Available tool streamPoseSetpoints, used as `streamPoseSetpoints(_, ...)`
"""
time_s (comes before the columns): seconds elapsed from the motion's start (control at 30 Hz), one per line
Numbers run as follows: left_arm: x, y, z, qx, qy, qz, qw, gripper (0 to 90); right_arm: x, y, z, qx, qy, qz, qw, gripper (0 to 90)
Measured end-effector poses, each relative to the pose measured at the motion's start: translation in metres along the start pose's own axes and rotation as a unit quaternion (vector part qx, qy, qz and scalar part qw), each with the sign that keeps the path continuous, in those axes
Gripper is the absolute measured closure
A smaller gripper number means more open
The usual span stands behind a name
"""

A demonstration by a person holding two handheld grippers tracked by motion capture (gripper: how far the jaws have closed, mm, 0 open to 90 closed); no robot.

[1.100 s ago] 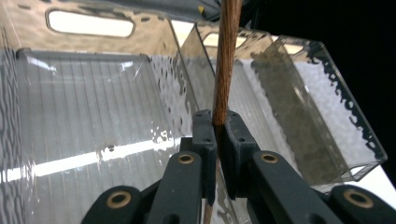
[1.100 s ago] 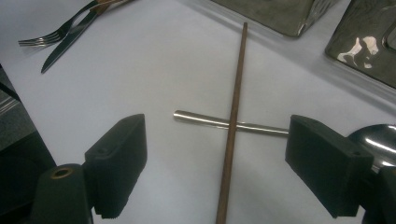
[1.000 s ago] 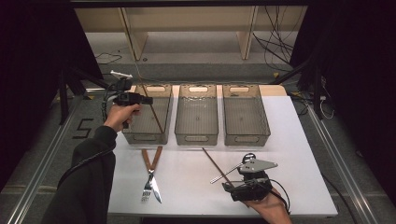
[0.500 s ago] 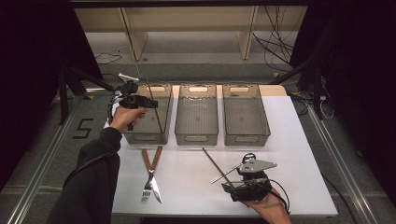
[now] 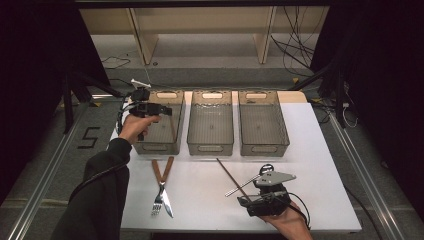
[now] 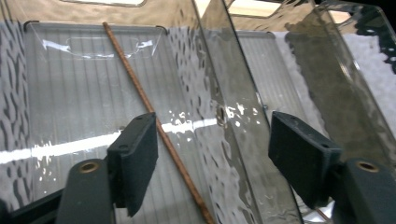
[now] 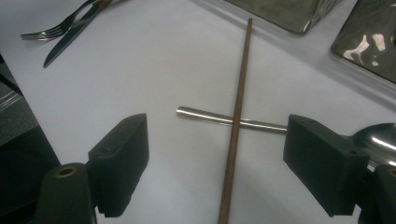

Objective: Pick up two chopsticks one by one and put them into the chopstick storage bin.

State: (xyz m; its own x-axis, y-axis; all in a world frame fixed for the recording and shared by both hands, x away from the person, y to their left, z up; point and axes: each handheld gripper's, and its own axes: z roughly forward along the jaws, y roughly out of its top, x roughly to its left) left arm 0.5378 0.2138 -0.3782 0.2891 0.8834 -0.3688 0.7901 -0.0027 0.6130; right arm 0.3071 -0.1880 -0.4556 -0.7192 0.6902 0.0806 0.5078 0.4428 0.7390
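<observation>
High view: a white table [image 5: 320,150] is carrying three clear bins in a row along its far side: a left bin [image 5: 159,121], a middle bin [image 5: 212,121] and a right bin [image 5: 262,122]. The left gripper [image 5: 162,109] is hovering over the left bin, gripped by the person's left hand [image 5: 136,125], with a dark sleeve [image 5: 102,185] coming in from the near left. A fork [image 5: 160,187] and a knife [image 5: 161,188], both with brown handles, are lying crossed on the table near the left bin. The right gripper [image 5: 244,200] is sitting low at the near right edge, held by the right hand [image 5: 287,225]. A brown chopstick [image 5: 231,176] is lying just in front of it, crossing a metal spoon [image 5: 245,184].

Left gripper view: the left gripper [image 6: 210,158] is standing with its jaws spread wide and nothing between the pads. Below it, a second brown chopstick [image 6: 154,121] is lying diagonally on the ribbed floor of the left bin [image 6: 70,93]. The wall of the middle bin [image 6: 280,74] is showing to the right.

Right gripper view: the right gripper [image 7: 215,161] is also standing with its jaws spread apart, gripping nothing. The brown chopstick [image 7: 238,112] is running between the pads on the table [image 7: 140,60], lying across the spoon [image 7: 224,117] handle. The fork [image 7: 56,29] and knife [image 7: 70,39] are lying at the far left.
</observation>
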Motion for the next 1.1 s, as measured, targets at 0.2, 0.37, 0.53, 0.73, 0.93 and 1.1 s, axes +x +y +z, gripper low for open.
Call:
streamPoseSetpoints(0.2, -0.015, -0.013, -0.011, -0.020, -0.029, 0.019, 0.9992, 24.0, -0.002, -0.001, 0.001, 0.012, -0.015, 0.002, 0.9998, 26.1)
streamPoseSetpoints(0.37, -0.032, -0.031, -0.019, -0.029, -0.040, 0.053, 0.9973, 20.5, -0.004, -0.003, 0.002, 0.026, -0.022, 0.010, 0.9994, 32.7)
streamPoseSetpoints(0.53, -0.045, -0.059, -0.029, -0.053, -0.083, 0.056, 0.9936, 19.8, -0.007, -0.004, 0.004, 0.040, -0.032, 0.014, 0.9986, 37.6)
streamPoseSetpoints(0.73, -0.051, -0.097, -0.032, -0.065, -0.093, 0.070, 0.9911, 18.8, -0.008, -0.006, 0.008, 0.056, -0.033, 0.016, 0.9978, 44.1)
streamPoseSetpoints(0.93, -0.055, -0.119, -0.030, -0.068, -0.106, 0.079, 0.9889, 18.6, -0.006, -0.005, 0.018, 0.070, -0.033, 0.009, 0.9970, 53.5)
streamPoseSetpoints(1.1, -0.057, -0.134, -0.028, -0.075, -0.121, 0.086, 0.9861, 18.4, -0.005, -0.004, 0.022, 0.075, -0.034, 0.007, 0.9966, 59.1)
